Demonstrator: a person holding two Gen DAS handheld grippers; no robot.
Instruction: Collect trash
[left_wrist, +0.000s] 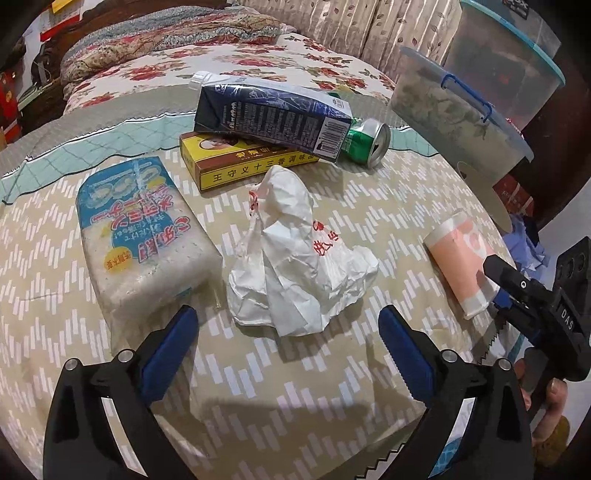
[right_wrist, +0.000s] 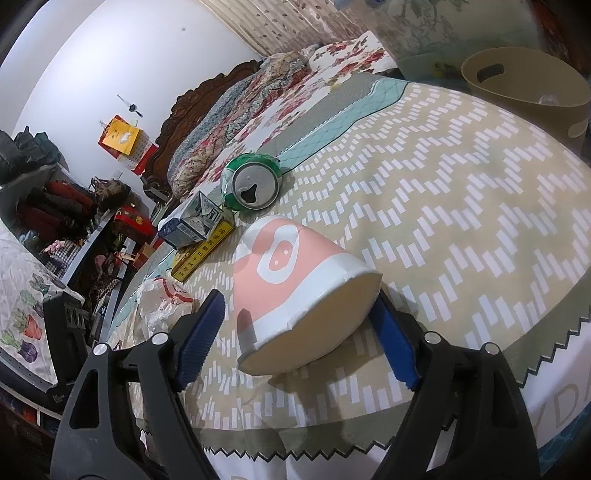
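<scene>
A crumpled white plastic bag (left_wrist: 295, 258) lies on the patterned tablecloth just ahead of my open left gripper (left_wrist: 288, 325), between its blue fingers. A pink and white paper cup (right_wrist: 295, 280) lies on its side; my right gripper (right_wrist: 295, 332) is open with a finger on each side of the cup's open end, not closed on it. The cup (left_wrist: 461, 262) and right gripper also show in the left wrist view at the right. A green can (right_wrist: 253, 184) lies on its side beyond the cup. A dark blue carton (left_wrist: 273, 114) rests on a yellow box (left_wrist: 243, 166).
A white packet with blue print (left_wrist: 140, 236) lies left of the bag. A beige bin (right_wrist: 524, 81) stands at the table's far right. A clear lidded container (left_wrist: 461, 107) sits at the back right. A bed with floral quilts lies beyond the table.
</scene>
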